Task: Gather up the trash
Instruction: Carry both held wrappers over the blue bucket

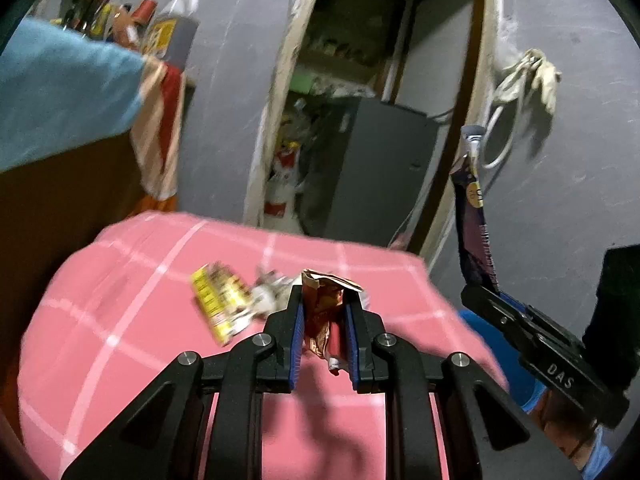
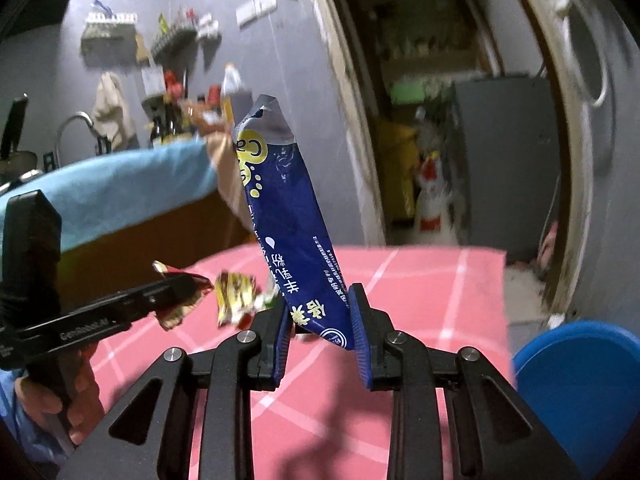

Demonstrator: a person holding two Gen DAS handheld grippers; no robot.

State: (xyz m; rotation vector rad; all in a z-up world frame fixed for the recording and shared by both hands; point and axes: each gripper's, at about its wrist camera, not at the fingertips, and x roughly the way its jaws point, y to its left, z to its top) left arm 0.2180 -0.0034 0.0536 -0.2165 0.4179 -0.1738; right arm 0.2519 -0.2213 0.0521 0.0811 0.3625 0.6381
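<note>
Pink tablecloth (image 1: 120, 320) edge, wrappers (image 1: 220, 304) near.

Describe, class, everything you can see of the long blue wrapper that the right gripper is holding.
The blue wrapper is a long, narrow sachet of glossy film, dark blue with white printed characters, yellow bubbles and a silvery, crumpled, torn-open top. It looks empty and flattened. It stands nearly upright, leaning slightly left, lifted clear of the pink checked cloth. Only its bottom end is pinched between the blue pads of the right gripper; nothing else touches it.
</note>
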